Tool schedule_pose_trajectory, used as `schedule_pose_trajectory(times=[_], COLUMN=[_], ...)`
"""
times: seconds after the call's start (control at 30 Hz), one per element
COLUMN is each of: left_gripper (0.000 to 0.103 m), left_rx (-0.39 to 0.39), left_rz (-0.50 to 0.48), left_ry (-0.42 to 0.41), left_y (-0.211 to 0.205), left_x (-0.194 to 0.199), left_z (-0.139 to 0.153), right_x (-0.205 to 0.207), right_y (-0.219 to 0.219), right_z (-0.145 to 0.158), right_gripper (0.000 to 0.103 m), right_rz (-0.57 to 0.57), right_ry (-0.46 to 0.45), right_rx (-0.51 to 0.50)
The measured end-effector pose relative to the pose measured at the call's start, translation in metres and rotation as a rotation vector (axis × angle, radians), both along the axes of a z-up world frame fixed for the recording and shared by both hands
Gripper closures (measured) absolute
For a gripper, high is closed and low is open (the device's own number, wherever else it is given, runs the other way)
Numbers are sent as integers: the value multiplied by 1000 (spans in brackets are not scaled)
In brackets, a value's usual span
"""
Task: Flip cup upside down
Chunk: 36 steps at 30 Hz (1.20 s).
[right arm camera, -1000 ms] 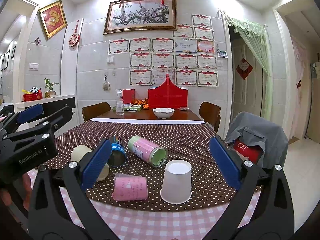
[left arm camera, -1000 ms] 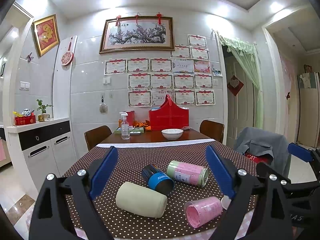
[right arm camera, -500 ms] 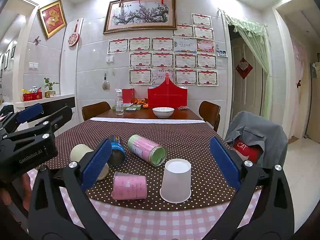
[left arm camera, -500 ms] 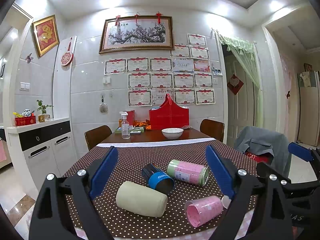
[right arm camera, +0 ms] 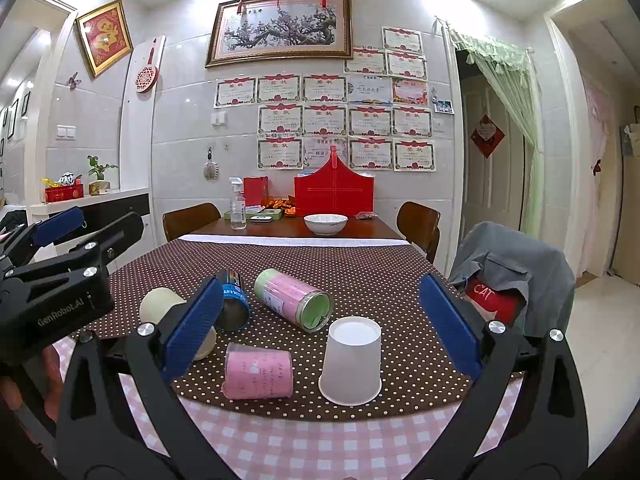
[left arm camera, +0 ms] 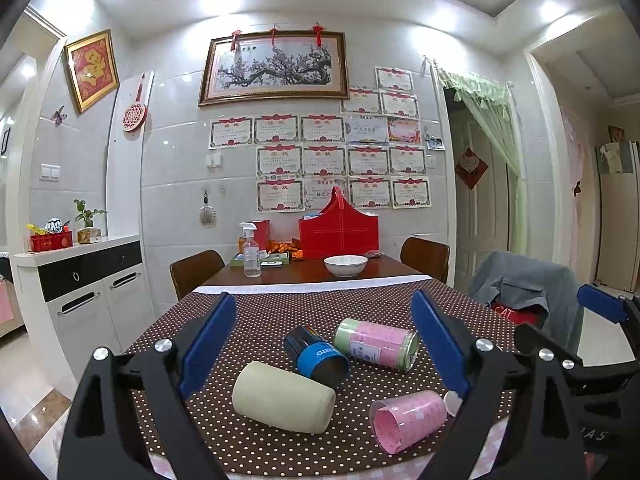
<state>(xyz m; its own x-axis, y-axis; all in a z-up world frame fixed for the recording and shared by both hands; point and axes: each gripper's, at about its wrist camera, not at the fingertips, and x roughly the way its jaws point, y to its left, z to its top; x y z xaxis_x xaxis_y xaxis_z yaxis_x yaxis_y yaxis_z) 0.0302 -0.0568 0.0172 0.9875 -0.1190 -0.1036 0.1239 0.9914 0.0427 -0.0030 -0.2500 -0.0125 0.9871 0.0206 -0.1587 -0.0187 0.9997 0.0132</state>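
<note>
A white paper cup [right arm camera: 351, 360] stands upside down on the dotted brown tablecloth [right arm camera: 352, 272], near the front edge. My right gripper [right arm camera: 320, 320] is open and empty, held just in front of and above it. Only a sliver of the cup [left arm camera: 453, 399] shows in the left wrist view, behind the right finger. My left gripper [left arm camera: 324, 336] is open and empty above a cream cup [left arm camera: 282, 397] lying on its side. A pink cup [right arm camera: 258, 371] lies on its side left of the white cup; it also shows in the left wrist view [left arm camera: 408, 420].
A blue can [right arm camera: 232, 304] and a pink-green can [right arm camera: 294, 298] lie on their sides mid-table. A white bowl [right arm camera: 325, 223], spray bottle [right arm camera: 237, 210] and red basket [right arm camera: 334, 192] stand at the far end. A chair with a grey jacket [right arm camera: 516, 276] is at the right.
</note>
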Motion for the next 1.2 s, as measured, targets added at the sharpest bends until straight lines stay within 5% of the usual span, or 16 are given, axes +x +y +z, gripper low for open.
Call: schedule_pose_trajectory(times=[1.2], left_gripper=[15], left_rx=[20], left_rz=[2], left_ry=[43], left_y=[1], left_x=[8], left_z=[-3], right_x=[2], right_y=[-8], right_z=[-1], right_gripper=[6], right_rz=[-35], right_ry=[13], right_rx=[8])
